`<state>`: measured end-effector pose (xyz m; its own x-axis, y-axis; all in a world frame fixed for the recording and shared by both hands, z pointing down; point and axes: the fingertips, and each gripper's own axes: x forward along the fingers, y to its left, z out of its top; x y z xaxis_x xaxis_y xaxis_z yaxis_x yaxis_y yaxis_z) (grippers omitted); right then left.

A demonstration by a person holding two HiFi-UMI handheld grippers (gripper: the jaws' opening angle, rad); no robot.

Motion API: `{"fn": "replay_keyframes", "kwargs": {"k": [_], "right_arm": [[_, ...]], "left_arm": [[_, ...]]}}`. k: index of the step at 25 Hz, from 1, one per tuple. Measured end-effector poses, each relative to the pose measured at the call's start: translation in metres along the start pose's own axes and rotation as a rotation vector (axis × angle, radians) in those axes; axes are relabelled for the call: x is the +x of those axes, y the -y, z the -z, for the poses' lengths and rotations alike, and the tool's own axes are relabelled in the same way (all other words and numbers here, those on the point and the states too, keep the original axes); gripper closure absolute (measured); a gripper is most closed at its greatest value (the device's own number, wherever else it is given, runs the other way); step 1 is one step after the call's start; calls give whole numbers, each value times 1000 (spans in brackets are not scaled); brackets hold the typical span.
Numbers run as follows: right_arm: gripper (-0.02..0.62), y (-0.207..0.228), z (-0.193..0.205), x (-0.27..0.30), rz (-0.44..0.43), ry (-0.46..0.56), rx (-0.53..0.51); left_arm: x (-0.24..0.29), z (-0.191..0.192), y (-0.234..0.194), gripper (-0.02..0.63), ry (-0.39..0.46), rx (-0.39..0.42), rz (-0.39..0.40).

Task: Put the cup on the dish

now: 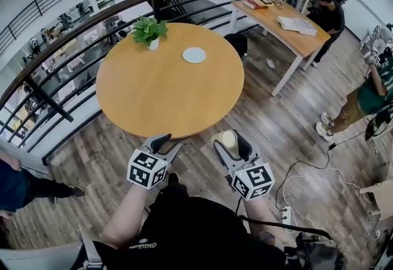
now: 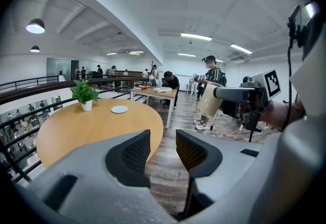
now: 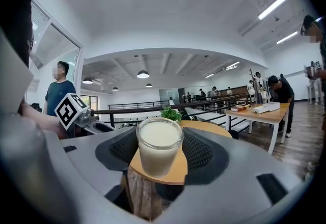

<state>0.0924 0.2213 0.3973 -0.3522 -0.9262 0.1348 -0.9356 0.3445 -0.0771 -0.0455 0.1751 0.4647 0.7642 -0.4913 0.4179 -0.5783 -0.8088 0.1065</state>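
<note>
My right gripper (image 3: pixel 160 152) is clamped on the cup (image 3: pixel 159 142), one pad against each side of the glass, which stands upright between them. The cup looks filled with something milky white, though I can't be sure it isn't frosted glass. My left gripper (image 2: pixel 163 149) has its jaws spread with nothing between them, only the wood-plank floor (image 2: pixel 168 177) beyond.

From the head view, both grippers hang side by side over the floor, just short of the near edge of the round wooden counter (image 1: pixel 166 94), so the cup (image 1: pixel 229 138) is in the air and not over the counter. The white dish (image 1: pixel 194 54) lies bare on the far side of the counter, well apart from the cup. A potted plant (image 1: pixel 149 32) stands near the dish, toward the railing.
</note>
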Motion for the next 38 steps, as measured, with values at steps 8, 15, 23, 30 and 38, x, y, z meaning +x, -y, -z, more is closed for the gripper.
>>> {"fn": "replay_keyframes", "kwargs": {"k": [8, 15, 23, 30, 38], "right_arm": [[327, 12, 2, 14, -10, -13, 7], [327, 30, 6, 41, -24, -28, 31], [327, 55, -1, 100, -21, -46, 46], [327, 61, -30, 166, -13, -48, 16], [327, 58, -51, 243, 13, -77, -28]], "left_arm": [[15, -3, -8, 446, -13, -7, 0], [42, -11, -28, 446, -31, -2, 12], [79, -35, -76, 446, -41, 0, 27], [99, -74, -141, 446, -13, 9, 42], [115, -96, -209, 446, 16, -4, 88]]}}
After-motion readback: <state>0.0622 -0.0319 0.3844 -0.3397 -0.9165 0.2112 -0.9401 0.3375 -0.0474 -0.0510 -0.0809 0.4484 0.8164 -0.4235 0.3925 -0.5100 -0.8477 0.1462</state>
